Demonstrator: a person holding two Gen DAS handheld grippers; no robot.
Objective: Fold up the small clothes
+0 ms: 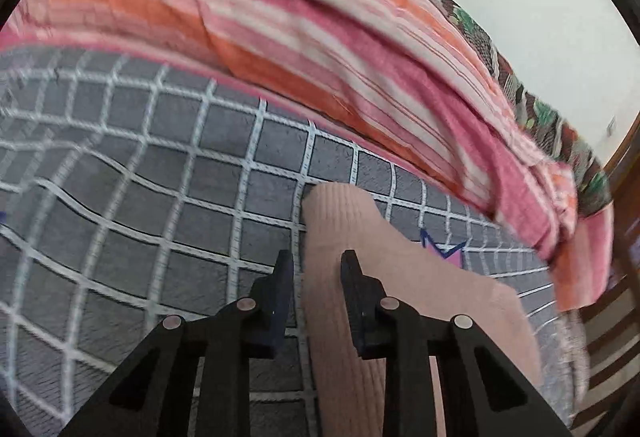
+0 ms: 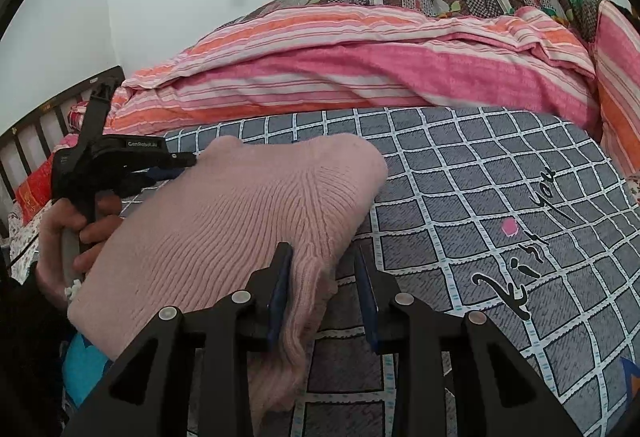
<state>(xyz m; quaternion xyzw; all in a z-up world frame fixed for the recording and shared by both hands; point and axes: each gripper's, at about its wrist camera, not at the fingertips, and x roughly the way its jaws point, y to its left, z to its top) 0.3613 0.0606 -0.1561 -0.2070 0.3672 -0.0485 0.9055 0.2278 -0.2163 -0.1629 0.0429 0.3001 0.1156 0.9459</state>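
Pink ribbed knit garment [image 2: 224, 221] draped over the grey checked bedsheet [image 2: 500, 173], centre-left of frame. Right tongs [image 2: 324, 269] spread, straddling its bunched edge, apparently to grip. Left tongs [image 1: 316, 269] likewise spread over the knit. Striped quilt [image 2: 360, 65] behind.

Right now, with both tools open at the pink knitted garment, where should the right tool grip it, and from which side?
Probably the near ribbed edge of the pink knitted garment, where it bunches thick between the right tool's open fingers. Come in low from the near side, along the grey checked bedsheet. The left tool, also open, straddles the opposite edge.
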